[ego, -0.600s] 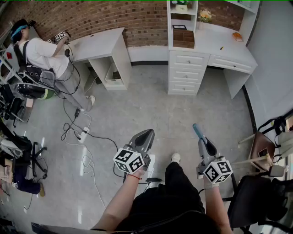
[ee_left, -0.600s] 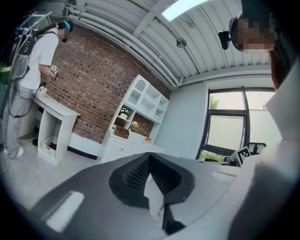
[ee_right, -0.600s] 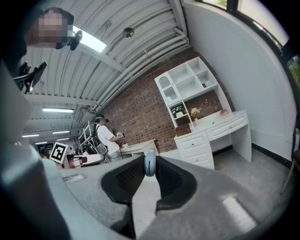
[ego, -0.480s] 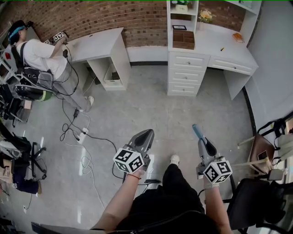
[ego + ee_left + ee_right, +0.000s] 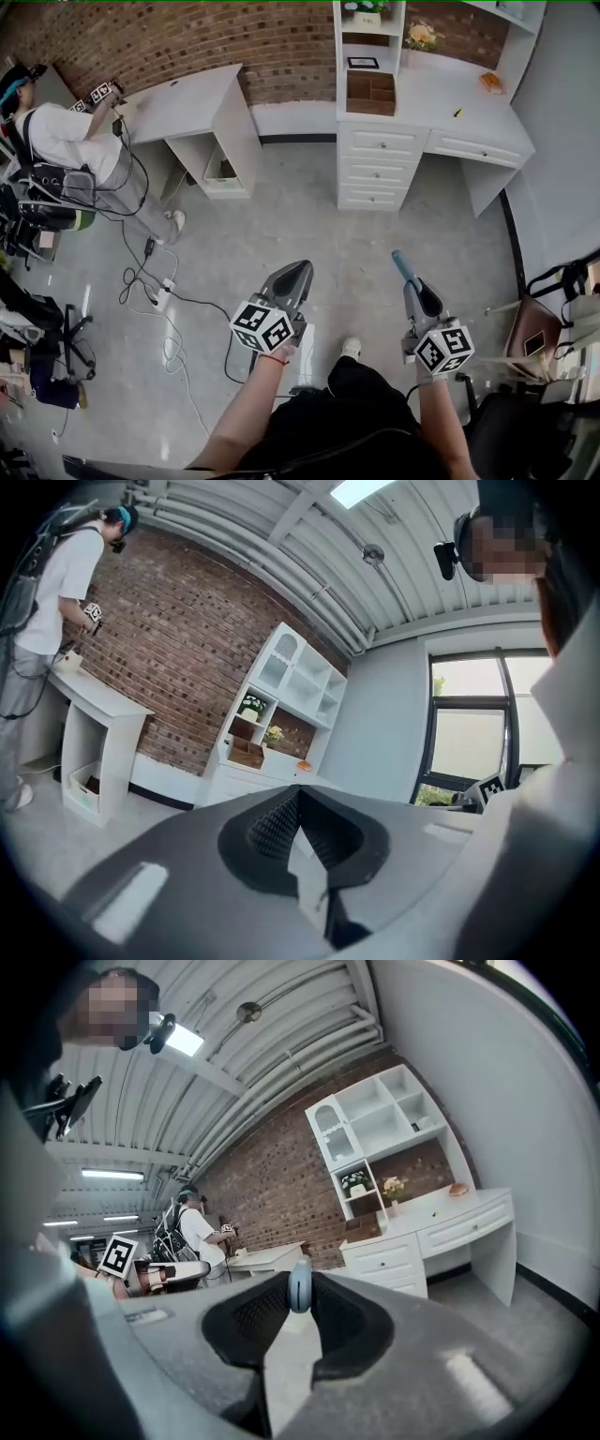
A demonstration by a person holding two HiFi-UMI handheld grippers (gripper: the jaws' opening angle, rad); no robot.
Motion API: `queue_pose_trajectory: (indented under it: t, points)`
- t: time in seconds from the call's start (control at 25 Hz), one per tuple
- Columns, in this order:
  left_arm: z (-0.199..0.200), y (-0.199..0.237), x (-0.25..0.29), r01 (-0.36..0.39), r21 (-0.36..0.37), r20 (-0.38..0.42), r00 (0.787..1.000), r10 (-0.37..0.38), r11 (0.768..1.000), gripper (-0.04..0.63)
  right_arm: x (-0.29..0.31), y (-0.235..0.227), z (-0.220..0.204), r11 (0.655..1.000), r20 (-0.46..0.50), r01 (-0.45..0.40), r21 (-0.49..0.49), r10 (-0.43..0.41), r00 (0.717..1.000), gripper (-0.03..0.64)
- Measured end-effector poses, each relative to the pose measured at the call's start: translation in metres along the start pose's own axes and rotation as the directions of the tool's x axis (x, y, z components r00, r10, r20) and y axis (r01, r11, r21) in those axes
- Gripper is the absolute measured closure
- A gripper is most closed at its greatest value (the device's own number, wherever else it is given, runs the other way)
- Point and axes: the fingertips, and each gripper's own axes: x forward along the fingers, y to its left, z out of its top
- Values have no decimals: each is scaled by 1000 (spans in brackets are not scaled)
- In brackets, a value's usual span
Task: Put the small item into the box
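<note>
A brown wooden box (image 5: 369,92) stands on the white desk (image 5: 441,108) at the far wall; it also shows small in the left gripper view (image 5: 247,754) and the right gripper view (image 5: 364,1230). My right gripper (image 5: 419,289) is held over the floor, far short of the desk, shut on a small blue item (image 5: 403,267) that sticks out past its tips (image 5: 299,1290). My left gripper (image 5: 296,274) is level with it to the left, its jaws closed together with nothing between them (image 5: 295,796).
A second white desk (image 5: 187,103) stands at the back left, where a person (image 5: 56,136) works with grippers. Cables and a power strip (image 5: 159,292) lie on the grey floor at left. A dark chair (image 5: 525,422) is close on my right.
The whole scene has slid down and nearer in the head view: I have come closer to the desk. Both grippers keep their pose, the right still holding the blue item.
</note>
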Motion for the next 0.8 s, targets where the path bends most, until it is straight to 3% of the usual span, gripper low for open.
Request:
queue_pose_trajectory:
  t: [0.44,0.8]
  points:
    - [12,19,101,-17,-8,17,1000,17,1000,594,55,-80,36,1000,25,12,11,-12,1000,549]
    - [4,26,133,-30,-4,-18,999,30,1000,594,73,-113,32,997,15,29,71,-31,999,549]
